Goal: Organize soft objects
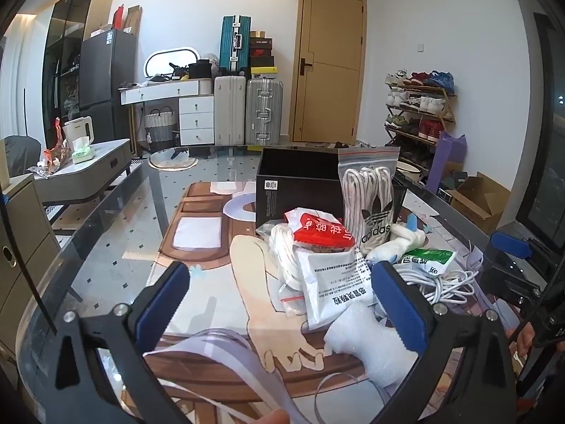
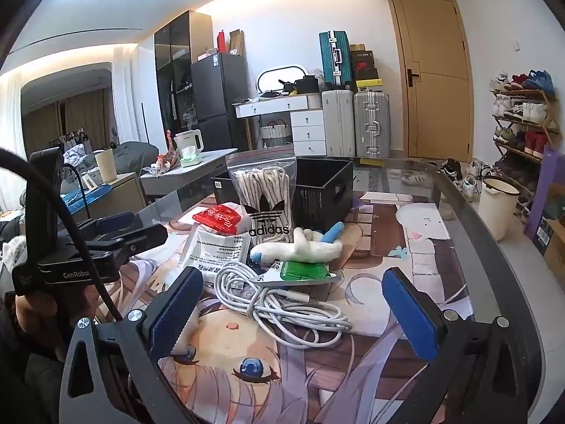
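A pile of soft things lies on the glass table in front of a black box (image 1: 300, 183) (image 2: 323, 190). An Adidas bag of laces (image 1: 370, 198) (image 2: 265, 194) leans on the box. Beside it lie a red-and-white packet (image 1: 323, 229) (image 2: 220, 219), a white printed pouch (image 1: 333, 282) (image 2: 219, 251), a white and blue plush (image 1: 402, 238) (image 2: 300, 247), a green packet (image 1: 432, 259) (image 2: 303, 270), a coiled white cable (image 1: 441, 282) (image 2: 282, 304) and white foam (image 1: 367, 344). My left gripper (image 1: 279, 293) is open, its right finger by the pouch. My right gripper (image 2: 293, 307) is open over the cable.
The table (image 1: 106, 247) carries an anime-print mat (image 2: 406, 247). The left gripper's body (image 2: 88, 243) shows at the left of the right wrist view. Behind are suitcases (image 1: 247, 113), a door (image 1: 328, 67), a shoe rack (image 1: 420, 106) and a side table (image 1: 88, 169).
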The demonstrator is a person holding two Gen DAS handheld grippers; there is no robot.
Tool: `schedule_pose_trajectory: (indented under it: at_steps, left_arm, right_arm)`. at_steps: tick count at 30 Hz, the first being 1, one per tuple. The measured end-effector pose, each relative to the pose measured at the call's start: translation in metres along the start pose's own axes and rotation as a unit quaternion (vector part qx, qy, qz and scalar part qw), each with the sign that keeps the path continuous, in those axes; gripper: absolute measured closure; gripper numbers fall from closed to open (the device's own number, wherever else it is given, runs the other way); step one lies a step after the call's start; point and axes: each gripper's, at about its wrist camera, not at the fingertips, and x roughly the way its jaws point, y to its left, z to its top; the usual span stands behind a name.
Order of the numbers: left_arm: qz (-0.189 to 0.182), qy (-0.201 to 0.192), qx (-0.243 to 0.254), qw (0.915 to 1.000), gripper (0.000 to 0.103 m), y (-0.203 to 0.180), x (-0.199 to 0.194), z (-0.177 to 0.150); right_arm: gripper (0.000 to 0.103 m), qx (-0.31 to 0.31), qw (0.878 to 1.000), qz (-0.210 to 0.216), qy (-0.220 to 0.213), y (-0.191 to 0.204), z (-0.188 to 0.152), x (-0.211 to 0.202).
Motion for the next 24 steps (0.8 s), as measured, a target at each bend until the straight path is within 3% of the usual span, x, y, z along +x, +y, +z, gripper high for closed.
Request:
schedule_pose_trajectory:
  at_steps: [24]
  left_arm:
    - [-0.016, 0.005, 0.012, 0.9998, 0.000, -0.012, 0.007, 0.003]
  right_arm:
    - [0.000, -0.022, 1.000, -0.007, 0.003, 0.018, -0.006, 0.005]
